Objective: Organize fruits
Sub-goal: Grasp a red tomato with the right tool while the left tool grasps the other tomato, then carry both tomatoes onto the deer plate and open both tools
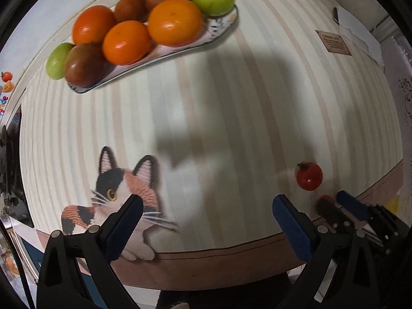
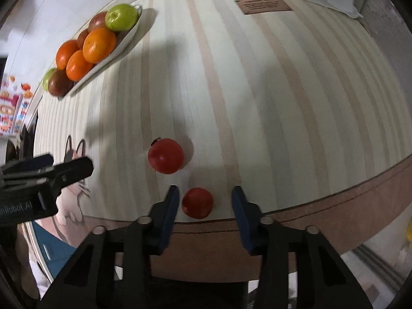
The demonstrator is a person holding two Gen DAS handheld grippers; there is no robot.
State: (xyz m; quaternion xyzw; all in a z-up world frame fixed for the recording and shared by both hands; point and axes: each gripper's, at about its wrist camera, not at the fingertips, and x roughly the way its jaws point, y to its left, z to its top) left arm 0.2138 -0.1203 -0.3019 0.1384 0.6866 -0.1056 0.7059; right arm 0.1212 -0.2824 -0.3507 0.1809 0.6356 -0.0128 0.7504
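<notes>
While the left gripper [image 1: 206, 221] hangs spread wide over bare cloth, the fruit plate [image 1: 221, 29] sits at eleven o'clock. Right wrist view: right gripper [image 2: 204, 202] straddles the nearer tomato [image 2: 197, 203], pads not touching; second tomato [image 2: 166, 156] at eleven o'clock.

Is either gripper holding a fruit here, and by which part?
Nothing is held. The right gripper brackets the nearer small red fruit, with a gap on both sides. The left gripper is open over bare mat.

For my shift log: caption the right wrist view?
Right gripper brackets small red tomato, pads not touching.
</notes>
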